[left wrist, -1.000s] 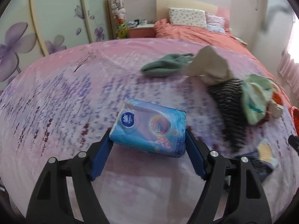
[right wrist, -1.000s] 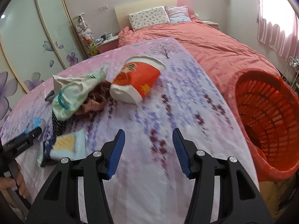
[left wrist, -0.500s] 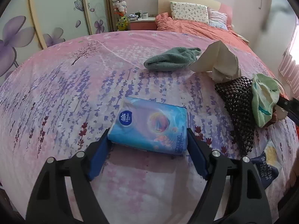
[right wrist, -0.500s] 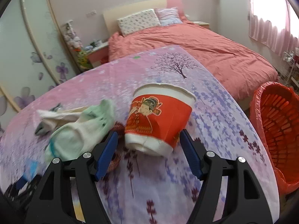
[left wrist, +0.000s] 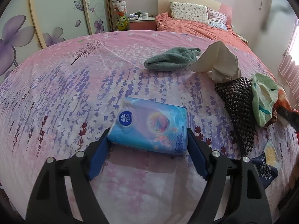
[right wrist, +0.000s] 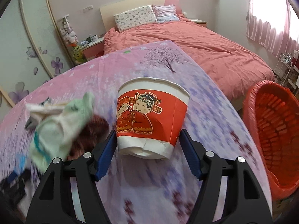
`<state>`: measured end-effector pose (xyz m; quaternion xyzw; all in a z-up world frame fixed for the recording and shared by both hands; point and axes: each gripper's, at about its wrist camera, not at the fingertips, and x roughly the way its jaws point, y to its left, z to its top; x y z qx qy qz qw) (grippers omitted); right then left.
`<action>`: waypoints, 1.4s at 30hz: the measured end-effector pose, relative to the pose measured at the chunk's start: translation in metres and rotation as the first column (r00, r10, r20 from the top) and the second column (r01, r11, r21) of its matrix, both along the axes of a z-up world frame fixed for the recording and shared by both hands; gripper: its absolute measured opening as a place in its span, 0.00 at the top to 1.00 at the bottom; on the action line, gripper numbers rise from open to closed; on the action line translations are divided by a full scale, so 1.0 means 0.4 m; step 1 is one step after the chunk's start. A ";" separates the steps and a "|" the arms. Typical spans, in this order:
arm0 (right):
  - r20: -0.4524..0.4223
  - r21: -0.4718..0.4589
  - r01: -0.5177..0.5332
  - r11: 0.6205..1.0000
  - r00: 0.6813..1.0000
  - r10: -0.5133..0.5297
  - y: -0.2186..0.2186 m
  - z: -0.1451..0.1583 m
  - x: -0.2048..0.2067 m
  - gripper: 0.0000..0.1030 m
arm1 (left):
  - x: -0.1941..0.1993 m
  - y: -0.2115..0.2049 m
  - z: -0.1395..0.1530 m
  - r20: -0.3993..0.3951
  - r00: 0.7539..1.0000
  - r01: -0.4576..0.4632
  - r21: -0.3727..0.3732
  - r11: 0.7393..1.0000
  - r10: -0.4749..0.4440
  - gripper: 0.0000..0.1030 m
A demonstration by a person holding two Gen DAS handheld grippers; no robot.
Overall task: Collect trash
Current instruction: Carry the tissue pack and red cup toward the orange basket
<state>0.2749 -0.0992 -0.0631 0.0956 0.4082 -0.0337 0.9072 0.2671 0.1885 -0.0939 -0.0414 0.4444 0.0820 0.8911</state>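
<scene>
Left tongs (left wrist: pixel 147 145) clamp tissue pack (left wrist: pixel 149 125); right tongs (right wrist: pixel 147 145), opened, straddle cup (right wrist: pixel 151 119).

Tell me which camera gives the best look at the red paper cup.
The right wrist view. There the red paper cup lies on its side, filling the centre between the right gripper fingers, print and torn base clear. The left wrist view shows only a blurred red-orange patch at its right edge, mostly behind the green cloth.
</scene>
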 end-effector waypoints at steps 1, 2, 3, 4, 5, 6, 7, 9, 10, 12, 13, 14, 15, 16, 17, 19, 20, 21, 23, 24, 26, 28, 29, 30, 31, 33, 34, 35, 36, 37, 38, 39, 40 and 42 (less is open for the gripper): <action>0.000 0.000 -0.005 1.000 1.000 0.005 -0.006 0.001 -0.011 0.34 | 0.000 0.001 0.000 0.000 1.000 0.000 0.000 1.000 0.000 0.26; 0.001 0.000 -0.009 1.000 1.000 0.009 -0.010 0.001 -0.030 0.34 | 0.000 0.000 0.000 0.000 1.000 0.000 0.000 1.000 0.000 0.26; 0.002 0.003 -0.012 1.000 1.000 0.012 -0.018 0.002 -0.061 0.34 | 0.000 0.000 0.000 0.000 1.000 0.000 0.000 1.000 0.000 0.26; 0.002 0.006 -0.015 1.000 1.000 0.015 -0.023 0.003 -0.073 0.34 | 0.000 0.000 0.000 0.000 1.000 0.000 0.000 1.000 0.000 0.26; 0.002 0.009 -0.018 1.000 1.000 0.018 -0.026 0.003 -0.080 0.34 | 0.000 0.000 0.000 0.000 1.000 0.000 0.000 1.000 0.000 0.26; 0.002 0.009 -0.018 1.000 1.000 0.017 -0.030 0.005 -0.086 0.34 | 0.000 0.000 0.000 0.000 1.000 0.000 0.000 1.000 0.000 0.26; 0.003 0.006 -0.017 1.000 1.000 0.017 -0.030 0.008 -0.086 0.33 | 0.000 0.001 0.000 0.000 1.000 0.000 0.001 1.000 0.000 0.26; -0.003 0.001 -0.020 1.000 1.000 0.020 -0.031 0.007 -0.076 0.33 | 0.000 0.000 0.000 0.001 1.000 0.002 -0.001 1.000 -0.002 0.26; -0.007 0.000 -0.018 1.000 1.000 0.018 -0.031 0.006 -0.069 0.33 | 0.001 -0.001 0.000 0.001 1.000 0.003 -0.001 1.000 -0.003 0.26; -0.018 0.003 -0.015 1.000 1.000 0.015 -0.033 0.003 -0.057 0.32 | 0.000 0.000 -0.001 0.002 1.000 0.011 0.000 1.000 -0.011 0.26; -0.022 0.004 -0.015 1.000 1.000 0.015 -0.034 0.001 -0.050 0.31 | 0.002 -0.001 -0.002 0.002 1.000 0.017 0.000 1.000 -0.017 0.26; -0.026 0.005 -0.015 1.000 1.000 0.015 -0.034 -0.001 -0.046 0.30 | 0.001 0.000 -0.002 0.003 1.000 0.021 0.001 1.000 -0.021 0.26; -0.026 0.007 -0.015 1.000 1.000 0.015 -0.037 -0.002 -0.049 0.30 | -0.001 -0.001 -0.002 0.003 1.000 0.026 0.001 1.000 -0.026 0.26; -0.025 0.007 -0.014 1.000 1.000 0.014 -0.038 -0.003 -0.052 0.30 | -0.002 -0.002 -0.003 0.003 1.000 0.029 0.002 1.000 -0.029 0.26; -0.024 0.007 -0.013 1.000 1.000 0.013 -0.038 -0.003 -0.052 0.29 | -0.004 -0.003 -0.003 0.002 1.000 0.031 0.005 1.000 -0.031 0.26; -0.021 0.004 -0.011 1.000 1.000 0.011 -0.037 -0.002 -0.048 0.28 | -0.005 -0.007 -0.003 0.001 0.999 0.033 0.011 0.999 -0.033 0.26; -0.021 0.004 -0.012 1.000 1.000 0.012 -0.036 -0.003 -0.049 0.28 | -0.005 -0.008 -0.003 0.000 0.999 0.033 0.012 0.999 -0.033 0.25; -0.022 0.003 -0.012 1.000 1.000 0.013 -0.035 -0.003 -0.048 0.28 | -0.007 -0.009 -0.002 0.001 0.999 0.032 0.012 0.999 -0.032 0.25; -0.023 0.006 -0.020 1.000 1.000 0.020 -0.034 -0.005 -0.047 0.31 | -0.007 -0.010 -0.001 0.005 0.999 0.034 0.010 0.999 -0.034 0.28; -0.015 0.004 -0.023 1.000 1.000 0.023 -0.033 -0.002 -0.049 0.31 | -0.009 -0.012 0.000 0.007 0.999 0.036 0.008 0.999 -0.036 0.29; -0.002 0.002 -0.026 1.000 1.000 0.026 -0.033 0.004 -0.057 0.32 | -0.010 -0.016 0.001 0.010 0.999 0.041 0.008 0.999 -0.041 0.29; 0.013 0.003 -0.031 1.000 0.999 0.031 -0.034 0.015 -0.069 0.32 | -0.013 -0.019 0.005 0.018 0.999 0.046 0.013 0.999 -0.046 0.29; 0.019 0.002 -0.032 1.000 0.999 0.031 -0.036 0.019 -0.073 0.32 | -0.016 -0.022 0.008 0.023 0.999 0.046 0.018 0.999 -0.047 0.29; 0.028 0.004 -0.032 0.999 0.999 0.032 -0.039 0.029 -0.080 0.32 | -0.019 -0.026 0.013 0.028 0.998 0.049 0.021 0.999 -0.049 0.29; 0.034 0.005 -0.032 0.999 0.999 0.032 -0.041 0.034 -0.084 0.32 | -0.022 -0.030 0.019 0.033 0.998 0.051 0.018 0.999 -0.051 0.29; 0.053 0.009 -0.032 0.999 0.998 0.032 -0.048 0.053 -0.098 0.32 | -0.029 -0.039 0.036 0.045 0.997 0.057 0.014 0.998 -0.058 0.29; 0.060 0.011 -0.033 0.999 0.998 0.032 -0.052 0.060 -0.103 0.32 | -0.034 -0.046 0.047 0.055 0.996 0.063 0.014 0.998 -0.064 0.29; 0.072 0.012 -0.033 0.999 0.997 0.032 -0.056 0.071 -0.111 0.32 | -0.040 -0.055 0.061 0.065 0.995 0.069 0.016 0.997 -0.070 0.29; 0.080 0.012 -0.033 0.999 0.996 0.032 -0.060 0.078 -0.116 0.32 | -0.045 -0.062 0.074 0.075 0.994 0.077 0.016 0.997 -0.078 0.29; 0.093 0.009 -0.033 0.999 0.995 0.032 -0.064 0.087 -0.123 0.32 | -0.049 -0.069 0.086 0.084 0.993 0.083 0.016 0.996 -0.084 0.29; 0.108 0.004 -0.032 0.999 0.994 0.031 -0.069 0.100 -0.135 0.32 | -0.053 -0.078 0.098 0.093 0.992 0.089 0.017 0.996 -0.090 0.29; 0.121 0.001 -0.031 1.000 0.992 0.030 -0.075 0.109 -0.145 0.32 | -0.058 -0.091 0.113 0.105 0.990 0.097 0.019 0.995 -0.098 0.29; 0.132 -0.002 -0.030 1.000 0.991 0.030 -0.079 0.116 -0.152 0.32 | -0.064 -0.104 0.129 0.117 0.987 0.106 0.019 0.994 -0.107 0.29; 0.154 -0.008 -0.028 1.000 0.988 0.029 -0.086 0.132 -0.169 0.32 | -0.073 -0.125 0.153 0.136 0.983 0.125 0.015 0.992 -0.126 0.29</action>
